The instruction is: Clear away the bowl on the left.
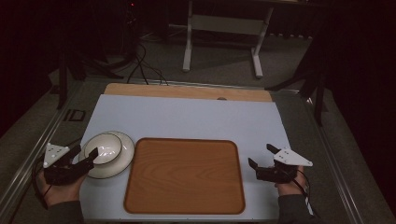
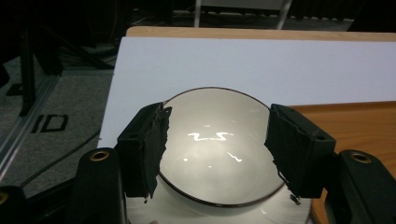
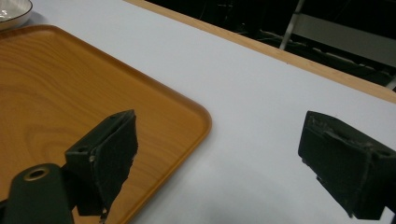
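Presently the left gripper (image 2: 217,149) gapes wide around the bowl (image 2: 217,144), while the right gripper (image 3: 219,163) hangs wide and empty.

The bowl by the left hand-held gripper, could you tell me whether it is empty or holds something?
Empty: the bowl shows a bare, glossy white inside with light reflections, and it sits upright on a plate.

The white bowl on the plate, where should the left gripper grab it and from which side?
Likely the rim. The bowl sits upright on the plate, too wide to span, so the left gripper, open at its near left edge, could put one jaw inside and one outside the thin wall.
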A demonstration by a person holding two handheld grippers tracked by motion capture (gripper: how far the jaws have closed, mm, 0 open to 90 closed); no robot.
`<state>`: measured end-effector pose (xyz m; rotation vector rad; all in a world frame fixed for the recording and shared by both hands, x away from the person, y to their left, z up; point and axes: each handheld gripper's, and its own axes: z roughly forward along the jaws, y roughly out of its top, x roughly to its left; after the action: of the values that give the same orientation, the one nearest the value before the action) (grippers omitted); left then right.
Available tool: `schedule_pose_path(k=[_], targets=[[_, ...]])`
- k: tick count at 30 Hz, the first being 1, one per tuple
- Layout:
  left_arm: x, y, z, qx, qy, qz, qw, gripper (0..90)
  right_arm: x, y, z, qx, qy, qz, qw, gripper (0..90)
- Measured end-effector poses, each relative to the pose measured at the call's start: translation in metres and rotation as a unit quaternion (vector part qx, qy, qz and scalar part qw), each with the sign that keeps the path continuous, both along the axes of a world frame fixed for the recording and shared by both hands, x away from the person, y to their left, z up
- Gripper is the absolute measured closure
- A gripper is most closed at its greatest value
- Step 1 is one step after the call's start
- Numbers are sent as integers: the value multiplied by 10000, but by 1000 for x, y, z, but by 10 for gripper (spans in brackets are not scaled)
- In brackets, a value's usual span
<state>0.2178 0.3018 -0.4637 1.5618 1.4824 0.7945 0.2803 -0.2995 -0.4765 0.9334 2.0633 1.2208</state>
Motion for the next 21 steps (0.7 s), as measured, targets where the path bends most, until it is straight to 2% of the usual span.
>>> schedule_pose_path(k=[7, 13, 21], targets=[[5, 1, 0, 159, -4, 59, 9999, 385, 0, 0, 1, 5, -58, 26, 10000, 115], [11, 3, -2, 127, 9, 51, 9999, 387, -1, 1, 2, -25, -119, 107, 9999, 115], [17, 5, -7, 262, 147, 152, 9994, 386, -1, 0, 3, 22, -160, 116, 9998, 115]])
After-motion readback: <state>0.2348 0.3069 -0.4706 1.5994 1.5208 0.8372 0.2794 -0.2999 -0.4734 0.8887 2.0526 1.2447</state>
